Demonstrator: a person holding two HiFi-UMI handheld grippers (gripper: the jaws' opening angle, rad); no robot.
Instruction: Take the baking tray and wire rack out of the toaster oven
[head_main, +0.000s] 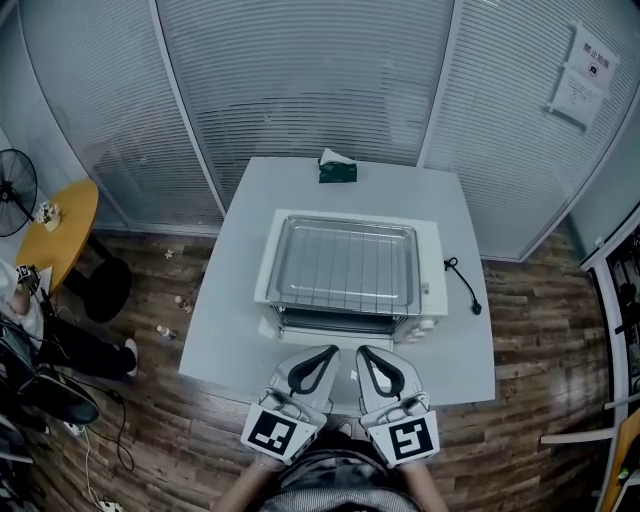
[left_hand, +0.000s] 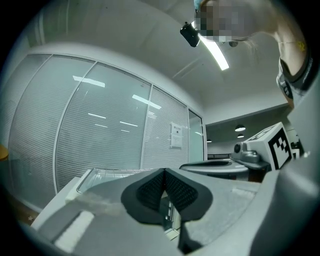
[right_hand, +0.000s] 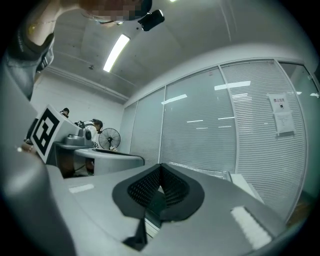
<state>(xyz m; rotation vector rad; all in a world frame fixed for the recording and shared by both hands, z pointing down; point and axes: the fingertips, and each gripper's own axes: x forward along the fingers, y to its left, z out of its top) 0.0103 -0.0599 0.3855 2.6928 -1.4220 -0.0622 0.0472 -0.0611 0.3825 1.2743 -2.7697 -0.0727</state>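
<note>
A white toaster oven (head_main: 432, 272) stands in the middle of the white table (head_main: 232, 300). On its top lies a silvery baking tray (head_main: 345, 262) with the bars of a wire rack showing across it. The oven's dark front opening (head_main: 340, 321) faces me. Both grippers hover side by side just in front of it, apart from the oven. My left gripper (head_main: 329, 352) is shut with nothing in it, and so is my right gripper (head_main: 363, 352). In the left gripper view the jaws (left_hand: 164, 173) meet, with the tray's rim (left_hand: 107, 173) beyond. The right gripper view shows its jaws (right_hand: 160, 168) shut too.
A green tissue pack (head_main: 338, 170) sits at the table's far edge. A black power cord (head_main: 463, 283) lies right of the oven. Glass walls with blinds (head_main: 300, 90) close the back. A yellow round table (head_main: 60, 232) and a fan (head_main: 14, 190) stand at the left.
</note>
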